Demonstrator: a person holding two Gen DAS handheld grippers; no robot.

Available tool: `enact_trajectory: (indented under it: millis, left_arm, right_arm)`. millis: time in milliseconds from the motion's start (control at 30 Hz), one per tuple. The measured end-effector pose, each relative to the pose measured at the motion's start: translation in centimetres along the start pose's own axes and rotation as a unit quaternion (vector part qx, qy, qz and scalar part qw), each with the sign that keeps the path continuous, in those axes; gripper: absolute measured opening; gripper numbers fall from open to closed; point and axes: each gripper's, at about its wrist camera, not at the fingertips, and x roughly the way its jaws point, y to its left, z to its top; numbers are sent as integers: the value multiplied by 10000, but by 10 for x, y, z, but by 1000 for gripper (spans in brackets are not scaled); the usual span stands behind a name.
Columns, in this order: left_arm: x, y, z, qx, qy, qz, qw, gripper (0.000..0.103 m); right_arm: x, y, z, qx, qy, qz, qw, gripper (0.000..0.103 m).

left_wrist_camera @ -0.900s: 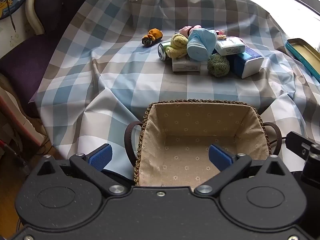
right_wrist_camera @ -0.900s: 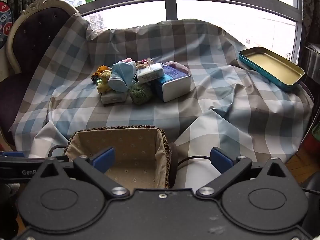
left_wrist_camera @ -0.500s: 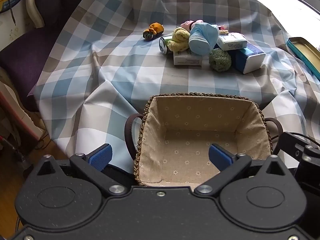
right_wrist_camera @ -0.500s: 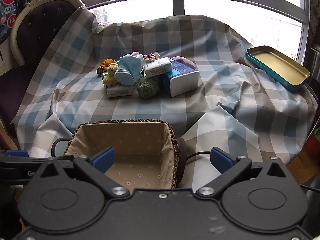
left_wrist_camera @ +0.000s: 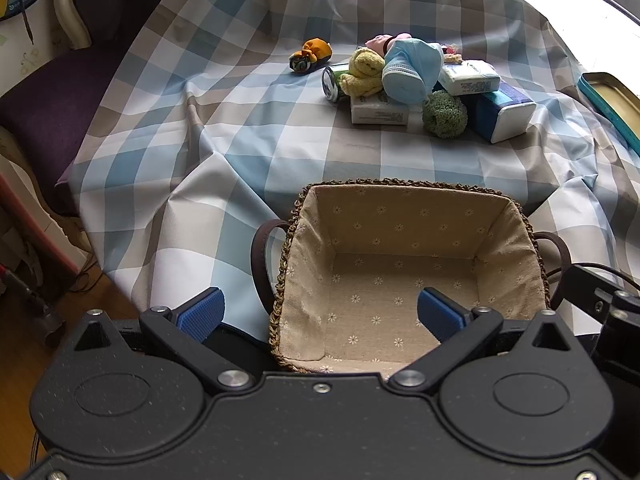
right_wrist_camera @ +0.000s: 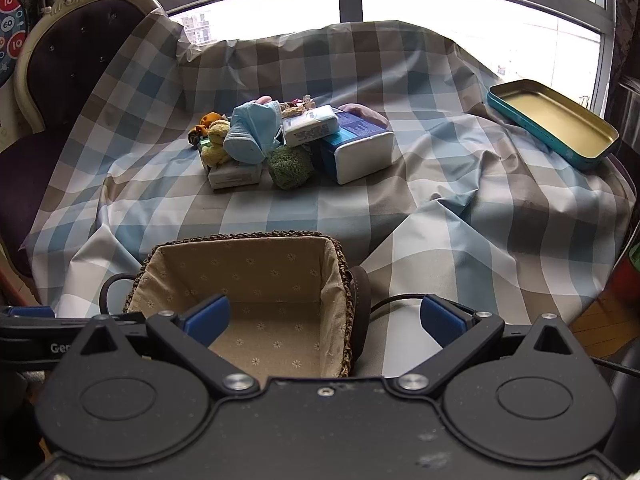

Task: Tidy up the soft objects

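A cloth-lined wicker basket (left_wrist_camera: 404,196) (right_wrist_camera: 244,240) stands empty at the near edge of the checked tablecloth. Farther back lies a heap: a light blue sock (left_wrist_camera: 412,68) (right_wrist_camera: 252,132), a yellow plush (left_wrist_camera: 362,70) (right_wrist_camera: 216,140), a green fuzzy ball (left_wrist_camera: 444,114) (right_wrist_camera: 290,166), an orange toy (left_wrist_camera: 312,56), tissue packs (left_wrist_camera: 470,78) (right_wrist_camera: 312,126) and a blue-and-white box (left_wrist_camera: 504,112) (right_wrist_camera: 360,148). My left gripper (left_wrist_camera: 320,314) is open and empty, over the basket's near left side. My right gripper (right_wrist_camera: 324,318) is open and empty, over the basket's right rim.
A teal metal tin lid (right_wrist_camera: 552,120) (left_wrist_camera: 612,100) lies at the table's right. A small can (left_wrist_camera: 334,82) lies by the yellow plush. A dark purple chair (right_wrist_camera: 60,80) stands left of the table. The right gripper's body (left_wrist_camera: 608,300) shows in the left wrist view.
Both grippers have risen and tilted down a little, so the basket and the heap sit lower in view. Neither gripper's opening has changed. The objects have not moved.
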Motion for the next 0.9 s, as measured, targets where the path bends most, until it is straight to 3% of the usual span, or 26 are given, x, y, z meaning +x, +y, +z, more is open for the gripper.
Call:
enact_trajectory:
  millis: [900]
  left_arm:
    - [1, 1, -2, -26, 59, 0, 10000, 100]
  right_arm:
    - [3, 1, 0, 22, 57, 22, 10000, 102]
